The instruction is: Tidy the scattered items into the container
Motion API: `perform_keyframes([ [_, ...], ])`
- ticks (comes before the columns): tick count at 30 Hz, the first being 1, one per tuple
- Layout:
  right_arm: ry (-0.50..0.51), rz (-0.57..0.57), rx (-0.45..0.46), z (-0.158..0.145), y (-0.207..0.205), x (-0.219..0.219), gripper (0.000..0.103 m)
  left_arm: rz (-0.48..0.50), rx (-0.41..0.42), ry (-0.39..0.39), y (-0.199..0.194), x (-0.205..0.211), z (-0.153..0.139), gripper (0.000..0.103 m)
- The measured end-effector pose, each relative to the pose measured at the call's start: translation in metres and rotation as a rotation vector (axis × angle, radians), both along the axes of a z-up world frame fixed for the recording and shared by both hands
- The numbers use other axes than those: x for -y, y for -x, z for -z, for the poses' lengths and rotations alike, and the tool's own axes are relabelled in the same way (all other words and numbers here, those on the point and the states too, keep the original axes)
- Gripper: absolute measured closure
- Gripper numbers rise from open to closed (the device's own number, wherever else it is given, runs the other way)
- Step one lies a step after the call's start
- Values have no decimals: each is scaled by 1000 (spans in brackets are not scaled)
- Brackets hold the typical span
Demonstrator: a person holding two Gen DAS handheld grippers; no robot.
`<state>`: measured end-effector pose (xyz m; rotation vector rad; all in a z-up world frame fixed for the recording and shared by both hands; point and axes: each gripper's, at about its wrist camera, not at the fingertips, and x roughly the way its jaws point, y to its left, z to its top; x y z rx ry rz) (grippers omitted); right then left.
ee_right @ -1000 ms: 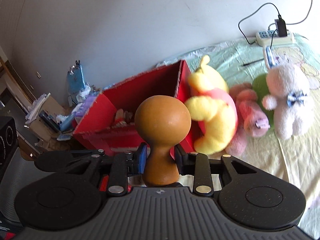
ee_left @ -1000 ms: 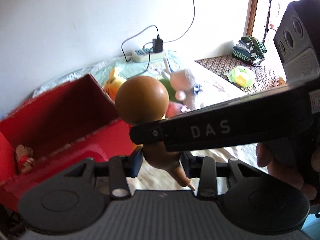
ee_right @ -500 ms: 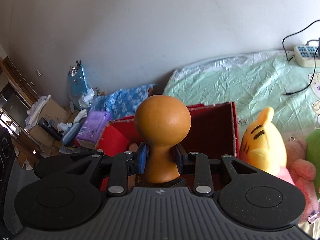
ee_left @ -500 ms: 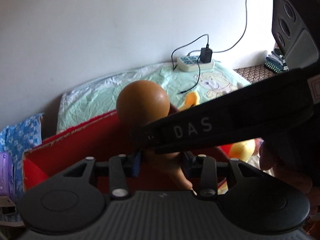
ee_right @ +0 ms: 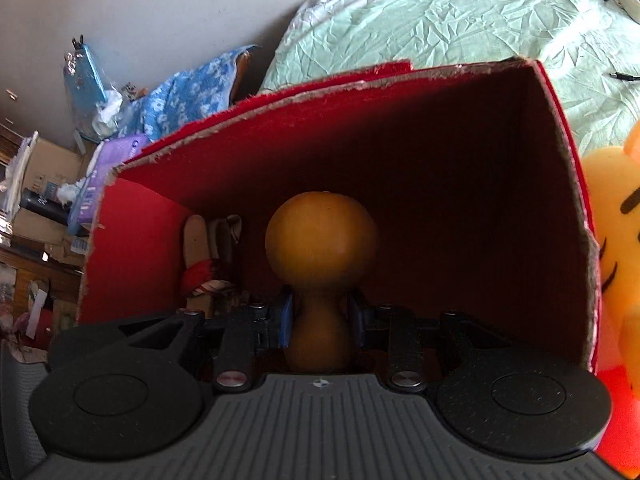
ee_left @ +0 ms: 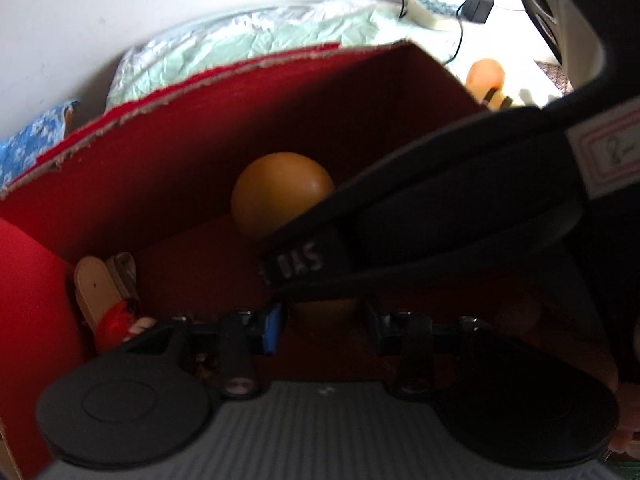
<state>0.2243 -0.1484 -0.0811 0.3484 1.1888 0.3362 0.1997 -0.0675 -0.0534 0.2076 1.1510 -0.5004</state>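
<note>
Right gripper (ee_right: pixel 320 320): jaws narrow, clamped on the neck of the wooden peg figure (ee_right: pixel 320 240); round head upright above the pads.
Left gripper (ee_left: pixel 322 326): jaws set either side of the same figure's lower end (ee_left: pixel 282 196); whether the pads press on it I cannot tell, since the right tool's black body (ee_left: pixel 440 216) crosses the view from 3 o'clock.
Change since half a second ago: both views have dropped toward the red box (ee_right: pixel 400 152); its inner walls now fill the frame behind the figure, where earlier wall and bedsheet showed above it. Grip on the figure unchanged.
Figure's place: held over the box opening, head framed by the far wall.
Box contents: wooden dolls with red cloth (ee_right: pixel 208 256) at 9 o'clock of the figure, in the left corner.
Outside the box: yellow plush toy (ee_right: pixel 612 220) at 3 o'clock, just beside the right wall; green sheet (ee_right: pixel 440 20) at 12 o'clock; power strip with charger (ee_left: pixel 436 10) at 1 o'clock in the left view.
Hidden or unclear: box floor in deep shadow; figure's base lost behind the tools; plush cut off by the frame edge; left view blurred.
</note>
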Motion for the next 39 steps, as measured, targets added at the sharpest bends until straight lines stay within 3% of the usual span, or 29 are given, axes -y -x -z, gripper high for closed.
perform_keyframes([
  [7, -8, -49, -132, 9, -10, -4, 72, -16, -86, -1, -6, -7, 8, 63],
  [13, -41, -57, -162, 10, -10, -14, 72, -51, -83, -41, -4, -24, 12, 57],
  [26, -44, -53, -154, 7, 3, -17, 72, -101, -28, -11, 8, -38, 8, 55],
  [39, -22, -141, -117, -6, 19, -15, 69, -99, -50, -20, 16, -36, 3, 56],
])
